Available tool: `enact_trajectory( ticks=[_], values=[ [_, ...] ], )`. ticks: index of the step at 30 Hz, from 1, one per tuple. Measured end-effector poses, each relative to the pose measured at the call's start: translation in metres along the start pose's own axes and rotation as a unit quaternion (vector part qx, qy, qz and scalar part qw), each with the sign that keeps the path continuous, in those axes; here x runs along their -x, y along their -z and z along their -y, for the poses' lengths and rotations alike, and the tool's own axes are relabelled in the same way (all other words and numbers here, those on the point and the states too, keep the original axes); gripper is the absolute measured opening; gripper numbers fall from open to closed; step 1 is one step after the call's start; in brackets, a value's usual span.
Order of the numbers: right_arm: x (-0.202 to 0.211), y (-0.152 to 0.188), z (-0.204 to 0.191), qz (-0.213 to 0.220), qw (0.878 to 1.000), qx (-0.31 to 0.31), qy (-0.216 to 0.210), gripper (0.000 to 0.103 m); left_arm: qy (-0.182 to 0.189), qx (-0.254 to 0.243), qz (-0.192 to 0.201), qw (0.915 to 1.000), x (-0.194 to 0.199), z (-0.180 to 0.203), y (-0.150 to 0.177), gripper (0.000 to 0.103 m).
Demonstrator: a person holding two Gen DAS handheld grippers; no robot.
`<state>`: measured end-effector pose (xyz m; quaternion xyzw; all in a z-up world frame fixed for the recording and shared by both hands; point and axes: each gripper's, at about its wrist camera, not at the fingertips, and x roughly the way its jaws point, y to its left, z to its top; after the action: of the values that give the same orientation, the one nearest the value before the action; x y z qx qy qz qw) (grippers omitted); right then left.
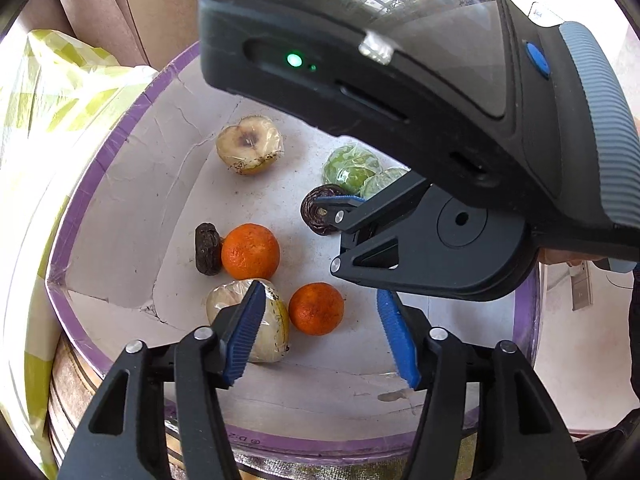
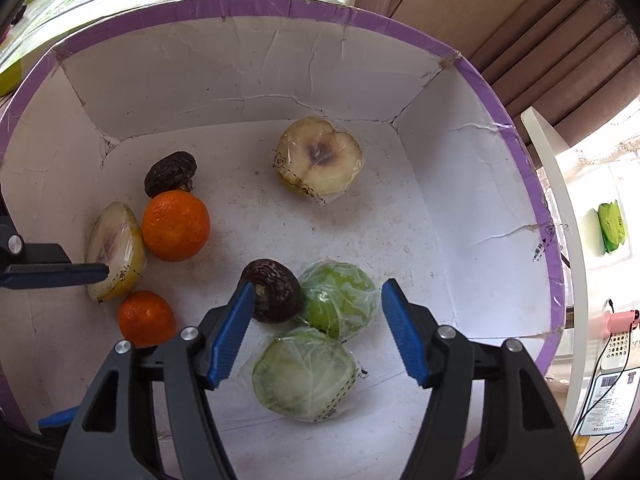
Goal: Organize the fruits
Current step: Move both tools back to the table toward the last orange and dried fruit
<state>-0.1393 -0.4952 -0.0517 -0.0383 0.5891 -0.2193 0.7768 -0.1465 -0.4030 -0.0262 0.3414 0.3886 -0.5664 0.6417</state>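
Left gripper spread, right gripper spread

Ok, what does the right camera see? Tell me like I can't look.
The open right gripper hovers inside a white box over two wrapped green fruits and a dark one. Two oranges and two wrapped apple halves lie nearby.
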Motion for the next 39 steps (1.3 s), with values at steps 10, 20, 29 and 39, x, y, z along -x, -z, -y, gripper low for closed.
enact_trajectory(
  ticks=[10, 20, 29, 39],
  values=[
    [0.015, 0.0, 0.005, 0.019, 1.0, -0.013, 0.009, 0.069, -0.006, 0.011, 0.039, 0.9991, 0.021, -0.009, 0.01, 0.08],
    [0.051, -0.009, 0.019, 0.084, 0.995, -0.055, -0.002, 0.072, -0.044, 0.053, 0.088, 0.9937, 0.051, -0.03, 0.02, 0.08],
    [0.084, -0.025, 0.004, 0.138, 0.987, -0.076, -0.044, 0.072, -0.089, 0.145, 0.138, 0.9758, 0.101, -0.086, 0.05, 0.081],
    [0.115, -0.053, -0.047, 0.196, 0.968, -0.072, -0.14, 0.072, -0.167, 0.29, 0.206, 0.9195, 0.176, -0.169, 0.109, 0.08]
  ],
)
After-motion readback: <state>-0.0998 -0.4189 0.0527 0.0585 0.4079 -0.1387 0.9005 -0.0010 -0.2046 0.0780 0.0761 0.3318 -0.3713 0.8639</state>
